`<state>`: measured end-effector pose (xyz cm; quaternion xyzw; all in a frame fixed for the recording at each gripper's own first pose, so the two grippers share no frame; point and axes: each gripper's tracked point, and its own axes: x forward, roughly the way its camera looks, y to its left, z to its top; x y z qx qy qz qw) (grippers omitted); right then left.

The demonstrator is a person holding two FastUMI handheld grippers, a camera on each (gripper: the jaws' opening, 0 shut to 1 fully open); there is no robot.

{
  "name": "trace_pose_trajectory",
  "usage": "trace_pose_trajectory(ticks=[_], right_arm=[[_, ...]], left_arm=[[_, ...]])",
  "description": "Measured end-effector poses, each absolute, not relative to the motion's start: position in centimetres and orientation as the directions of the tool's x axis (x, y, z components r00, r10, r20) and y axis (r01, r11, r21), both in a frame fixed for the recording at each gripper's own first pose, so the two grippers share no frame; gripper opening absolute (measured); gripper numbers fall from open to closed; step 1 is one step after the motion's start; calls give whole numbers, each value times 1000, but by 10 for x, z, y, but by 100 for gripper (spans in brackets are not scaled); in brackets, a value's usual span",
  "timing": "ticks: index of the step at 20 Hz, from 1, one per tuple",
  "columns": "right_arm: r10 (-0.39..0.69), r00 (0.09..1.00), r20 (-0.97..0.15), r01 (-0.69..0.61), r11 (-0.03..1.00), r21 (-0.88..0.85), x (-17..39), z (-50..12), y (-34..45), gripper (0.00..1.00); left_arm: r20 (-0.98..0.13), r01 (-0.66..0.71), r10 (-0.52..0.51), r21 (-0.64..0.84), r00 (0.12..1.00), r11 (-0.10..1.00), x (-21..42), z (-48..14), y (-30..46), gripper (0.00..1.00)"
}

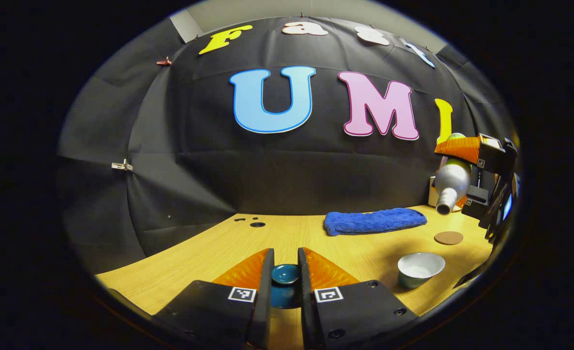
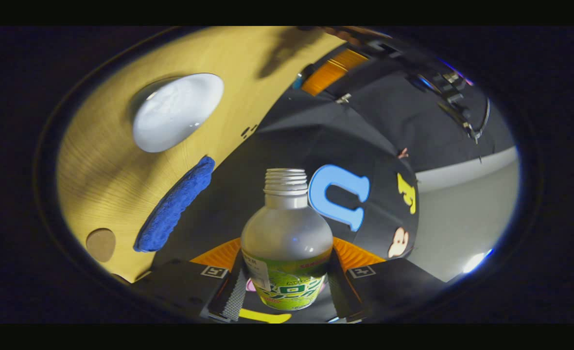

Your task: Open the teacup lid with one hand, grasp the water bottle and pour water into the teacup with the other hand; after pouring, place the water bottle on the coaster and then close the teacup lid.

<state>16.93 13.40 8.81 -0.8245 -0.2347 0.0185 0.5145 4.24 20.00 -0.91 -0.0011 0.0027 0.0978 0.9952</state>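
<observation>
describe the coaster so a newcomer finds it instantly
On the light wooden table, look past the open pale teacup toward the folded blue towel. Between them lies the coaster: a small flat brown cork disc, the only round thing lying flush with the tabletop.

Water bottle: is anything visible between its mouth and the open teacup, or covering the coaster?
Nothing visible. The water bottle, tilted in the right claw, hangs above the uncovered teacup; the coaster lies bare, the blue towel behind it.
</observation>
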Motion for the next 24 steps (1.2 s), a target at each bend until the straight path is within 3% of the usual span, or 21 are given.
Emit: trace_pose_trajectory(ticks=[8,14,18,24], right_arm=[[123,973,195,185,85,-979,168,101,56,74],[1,1000,10,8,508,-861,152,55,3,74],[12,996,-91,-66,785,-616,145,29,-16,75],[131,988,-80,-151,932,-331,147,21,-11,75]], left_arm=[[-6,-197,196,-2,980,980,43,-9,201,29],[-5,-205,205,-2,979,979,42,-9,201,29],[-5,-206,206,-2,979,979,42,-9,201,29],[-5,-206,206,-2,979,979,42,-9,201,29]])
